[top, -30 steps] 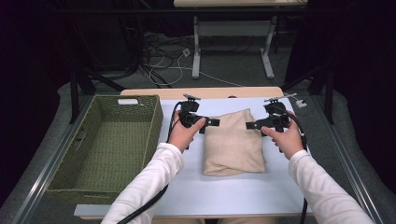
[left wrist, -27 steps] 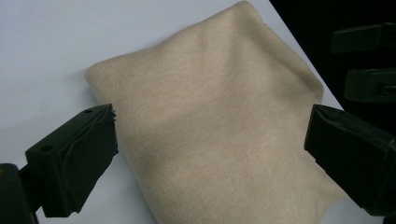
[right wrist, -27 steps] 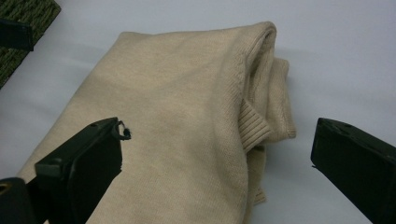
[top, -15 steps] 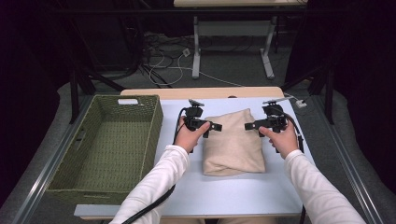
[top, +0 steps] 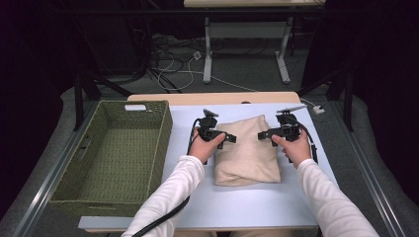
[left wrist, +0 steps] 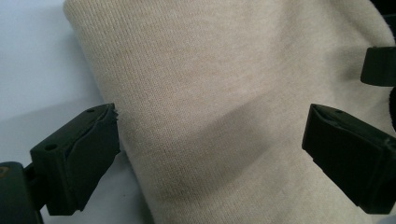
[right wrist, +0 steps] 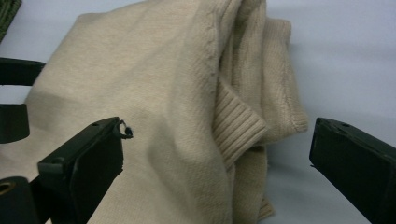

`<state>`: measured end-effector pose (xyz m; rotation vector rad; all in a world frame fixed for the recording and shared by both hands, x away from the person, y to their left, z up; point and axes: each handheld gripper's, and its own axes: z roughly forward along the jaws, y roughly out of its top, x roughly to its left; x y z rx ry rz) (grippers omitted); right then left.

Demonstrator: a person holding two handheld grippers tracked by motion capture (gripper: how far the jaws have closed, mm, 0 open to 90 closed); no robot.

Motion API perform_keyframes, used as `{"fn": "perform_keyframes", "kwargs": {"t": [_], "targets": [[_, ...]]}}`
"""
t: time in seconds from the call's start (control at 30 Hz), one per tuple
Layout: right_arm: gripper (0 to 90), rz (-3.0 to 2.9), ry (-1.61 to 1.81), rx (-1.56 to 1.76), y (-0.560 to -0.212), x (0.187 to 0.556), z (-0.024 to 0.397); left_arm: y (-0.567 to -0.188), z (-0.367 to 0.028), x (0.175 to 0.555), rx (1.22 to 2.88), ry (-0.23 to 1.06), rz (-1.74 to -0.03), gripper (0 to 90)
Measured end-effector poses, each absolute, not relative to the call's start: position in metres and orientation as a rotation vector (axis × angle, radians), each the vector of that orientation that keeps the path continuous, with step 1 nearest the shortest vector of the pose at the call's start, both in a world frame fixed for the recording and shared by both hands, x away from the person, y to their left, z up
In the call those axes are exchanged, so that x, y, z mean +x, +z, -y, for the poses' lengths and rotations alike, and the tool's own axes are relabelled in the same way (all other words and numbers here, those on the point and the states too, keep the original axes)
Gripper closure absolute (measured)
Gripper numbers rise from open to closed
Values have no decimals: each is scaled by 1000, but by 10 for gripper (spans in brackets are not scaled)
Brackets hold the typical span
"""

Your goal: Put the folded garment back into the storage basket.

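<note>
A folded beige knit sweater (top: 247, 153) lies in the middle of the pale blue table (top: 232, 207). My left gripper (top: 228, 139) is open at the sweater's left edge, its jaws pointing right over the cloth. My right gripper (top: 264, 134) is open at the sweater's upper right edge, jaws pointing left. In the left gripper view the wide-apart jaws of the left gripper (left wrist: 210, 144) frame the smooth knit of the sweater (left wrist: 224, 93). Between the spread jaws of the right gripper (right wrist: 217, 154), the sweater (right wrist: 154, 102) shows stacked folds and a ribbed cuff (right wrist: 238, 128).
A green woven basket (top: 113, 150) stands at the table's left, with a white tag (top: 135, 107) at its far rim. Beyond the table are cables on the floor (top: 173, 64) and the legs of another table (top: 207, 49). Metal rails (top: 368, 173) flank both sides.
Both grippers have moved down and inward toward the sweater, from its far corners to its upper side edges. The sweater has not moved.
</note>
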<state>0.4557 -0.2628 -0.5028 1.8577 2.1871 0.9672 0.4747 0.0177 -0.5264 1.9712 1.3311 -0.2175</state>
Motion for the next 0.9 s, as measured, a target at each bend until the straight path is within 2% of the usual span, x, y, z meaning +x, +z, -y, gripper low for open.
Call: {"fn": "perform_keyframes", "kwargs": {"t": [0.47, 0.83, 0.9], "targets": [[37, -2166, 1005, 1950, -523, 467, 269, -541, -16, 479, 1982, -242, -1353, 40], [50, -2159, 1109, 2034, -536, 463, 271, -547, -15, 477, 1929, -276, -1373, 41], [80, -2139, 1158, 2038, -540, 461, 273, -548, -15, 476, 1926, -266, -1368, 40]]}}
